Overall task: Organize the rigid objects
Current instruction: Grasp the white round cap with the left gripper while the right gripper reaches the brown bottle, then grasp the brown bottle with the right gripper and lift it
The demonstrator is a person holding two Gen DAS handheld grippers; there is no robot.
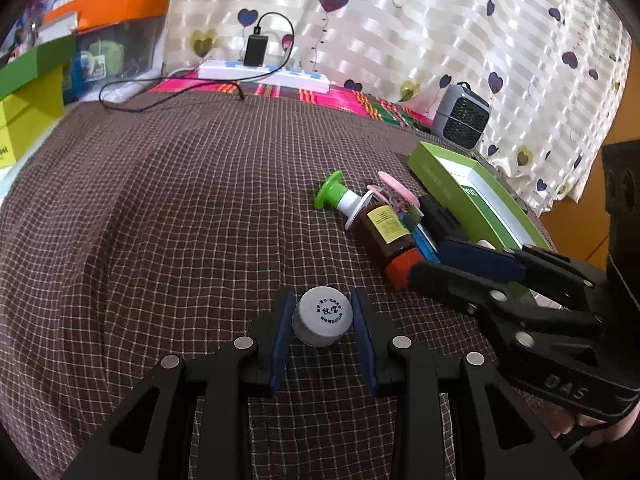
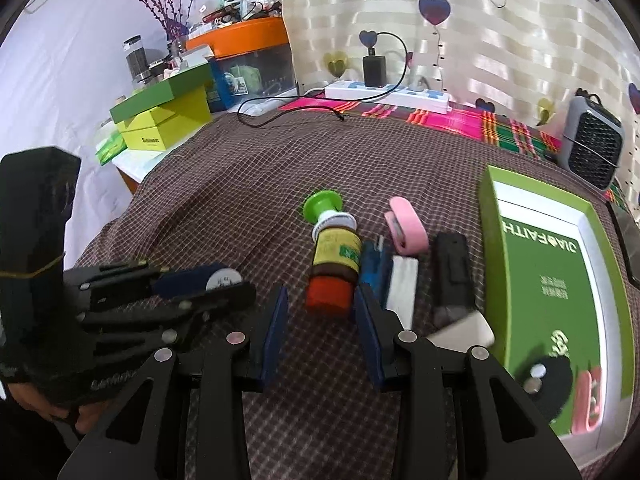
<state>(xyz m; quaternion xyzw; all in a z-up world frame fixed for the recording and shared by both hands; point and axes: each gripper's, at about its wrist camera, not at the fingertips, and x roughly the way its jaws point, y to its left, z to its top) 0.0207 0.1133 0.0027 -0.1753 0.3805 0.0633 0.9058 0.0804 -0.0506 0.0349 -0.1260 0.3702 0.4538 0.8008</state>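
Observation:
My left gripper (image 1: 322, 322) is closed on a small white-capped grey bottle (image 1: 322, 320), held just above the brown checked cloth; it shows at the left of the right wrist view (image 2: 222, 278). My right gripper (image 2: 320, 312) is open, its fingers either side of the red cap (image 2: 329, 295) of a brown medicine bottle (image 2: 334, 256) lying on the cloth, not clamped. A green stopper-shaped piece (image 2: 322, 205) lies at the bottle's far end. A blue item (image 2: 375, 268), a white bar (image 2: 403, 286), a pink stapler (image 2: 406, 224) and a black device (image 2: 452, 272) lie beside it.
An open green box (image 2: 560, 280) with small items inside lies at the right. A grey mini fan (image 2: 592, 140) stands behind it. A white power strip (image 2: 388, 94) with a charger and cable sits at the back. Green boxes (image 2: 160, 120) and an orange-lidded bin (image 2: 248, 40) stand at the left.

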